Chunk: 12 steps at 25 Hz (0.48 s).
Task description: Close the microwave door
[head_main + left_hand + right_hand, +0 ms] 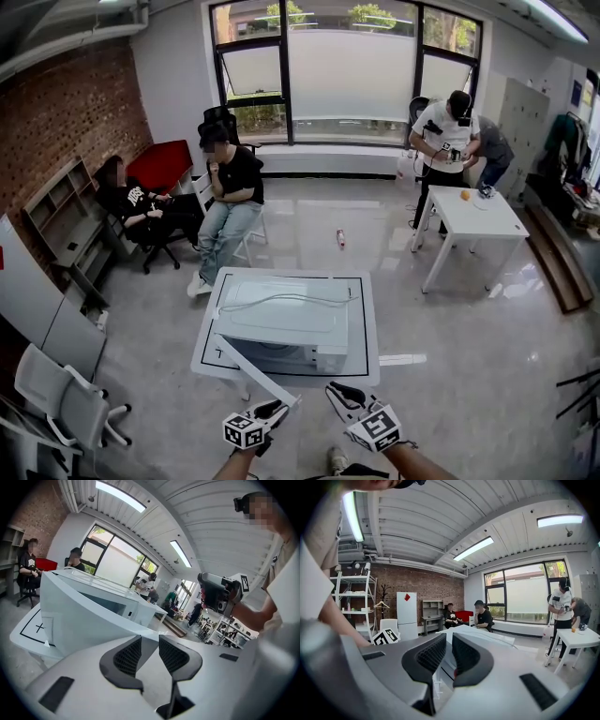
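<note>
White microwave (pixel 291 323) sits mid-surface (pixel 370 356) inside a black outline (pixel 362 323), door (pixel 255 373) swung open toward the near left corner. Left gripper (pixel 273 410) just beside the door's tip, jaws slightly apart, empty. Right gripper (pixel 343 396) near the surface's front edge, same narrow gap, empty.

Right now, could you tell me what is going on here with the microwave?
A person holds a gripper in each hand in front of a white microwave on a low white table. Its door stands open, swung out toward the person. The left gripper is close by the door's outer edge, jaws slightly apart and empty; the right gripper hangs beside it, also empty. The door is not yet closed.
</note>
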### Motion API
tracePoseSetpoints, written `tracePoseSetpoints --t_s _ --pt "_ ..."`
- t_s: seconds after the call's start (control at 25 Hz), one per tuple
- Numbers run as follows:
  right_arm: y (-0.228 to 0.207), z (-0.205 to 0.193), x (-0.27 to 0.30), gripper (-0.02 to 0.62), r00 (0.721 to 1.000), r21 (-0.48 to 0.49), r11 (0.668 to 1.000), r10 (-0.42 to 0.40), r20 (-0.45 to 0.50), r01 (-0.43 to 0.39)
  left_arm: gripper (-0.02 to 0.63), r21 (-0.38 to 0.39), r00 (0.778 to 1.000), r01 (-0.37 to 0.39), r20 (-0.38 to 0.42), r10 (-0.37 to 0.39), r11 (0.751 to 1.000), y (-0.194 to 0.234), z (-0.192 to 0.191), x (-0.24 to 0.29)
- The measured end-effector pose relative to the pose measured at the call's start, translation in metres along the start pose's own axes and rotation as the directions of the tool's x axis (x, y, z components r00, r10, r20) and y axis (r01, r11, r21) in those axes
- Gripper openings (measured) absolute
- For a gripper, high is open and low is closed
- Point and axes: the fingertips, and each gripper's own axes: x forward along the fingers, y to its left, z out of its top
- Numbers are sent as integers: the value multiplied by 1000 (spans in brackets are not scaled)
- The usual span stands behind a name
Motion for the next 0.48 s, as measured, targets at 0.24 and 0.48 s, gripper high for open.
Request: tracePoseSetpoints --t_s 0.24,0.48 --pt "-37 -5 -9 31 1000 3 1000 -1 -6 1 117 19 999 -32 -9 32 999 4 16 41" --pt "-65 -9 -12 31 1000 12 1000 -7 -12 7 117 32 998 -62 -27 63 998 10 34 70"
